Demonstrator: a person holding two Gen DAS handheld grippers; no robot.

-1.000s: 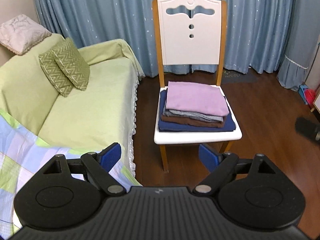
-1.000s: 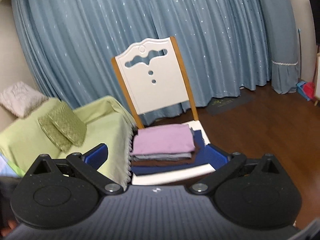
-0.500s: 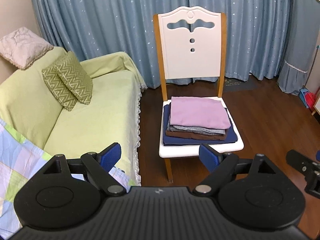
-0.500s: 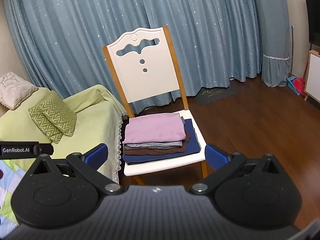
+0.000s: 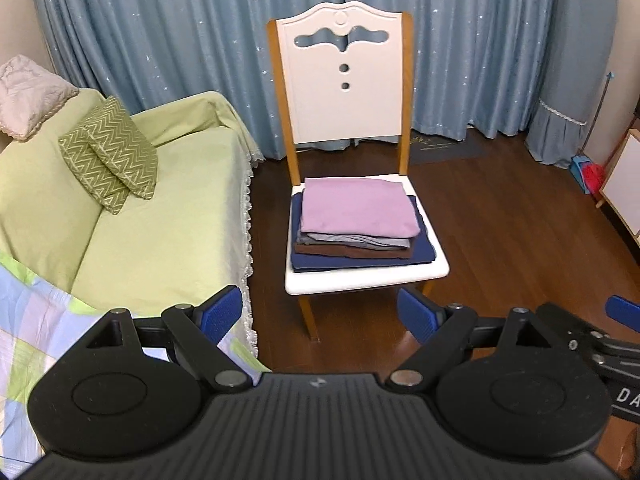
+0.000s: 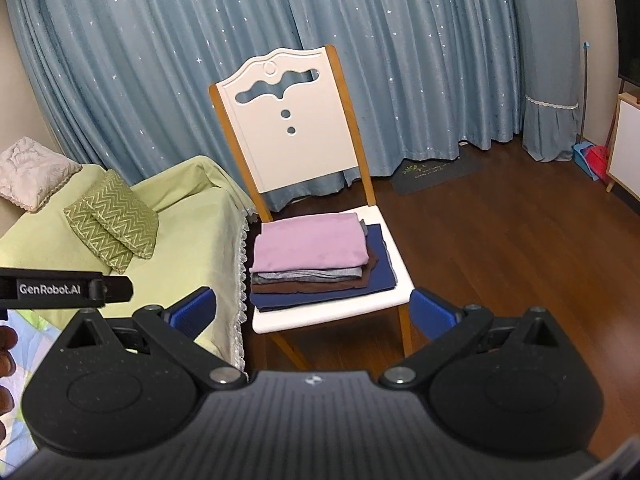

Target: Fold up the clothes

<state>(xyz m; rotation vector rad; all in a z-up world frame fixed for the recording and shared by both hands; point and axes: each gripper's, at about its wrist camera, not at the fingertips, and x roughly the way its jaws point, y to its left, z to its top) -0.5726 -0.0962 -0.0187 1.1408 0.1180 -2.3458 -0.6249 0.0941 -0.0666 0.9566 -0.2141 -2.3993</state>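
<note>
Nearest, left claw (image 5: pixel 320 316): blue pads spread wide apart at the bottom of the left wrist frame, nothing between them, held well short of the chair.
Right claw (image 6: pixel 314 312): pads likewise parted and empty at the bottom of the right wrist frame; its edge also shows at the lower right of the left wrist view.
Patchwork quilt (image 5: pixel 28 332): pastel checks at lower left, lying beside the sofa.
Sofa (image 5: pixel 160 240): green throw with a lace hem, left of centre, just beside the chair; no loose garment shows on it.
Chair (image 5: pixel 368 278): white seat at centre frame, tall back toward the curtain.
Stack of folded clothes (image 5: pixel 358 224): four pieces squared on the seat, navy at the bottom, then brown, grey and a lilac top (image 6: pixel 310 244) uppermost.
Handling, as judged: light, soft, limp cloth that sags if pinched at one point; layers may slide on each other; not fragile.
Where to take hold: two near corners or the folded front edge, one claw on each.
Long axis: the lilac top reads near square, slightly wider across the seat; the navy piece juts out at the right side and toward the camera.
Facing: stacked fold edges show toward the camera.
Stage: folded garments already lie piled; whether more remain cannot be told.
Curtain (image 6: pixel 360 40): blue, star-flecked, across the far wall.
</note>
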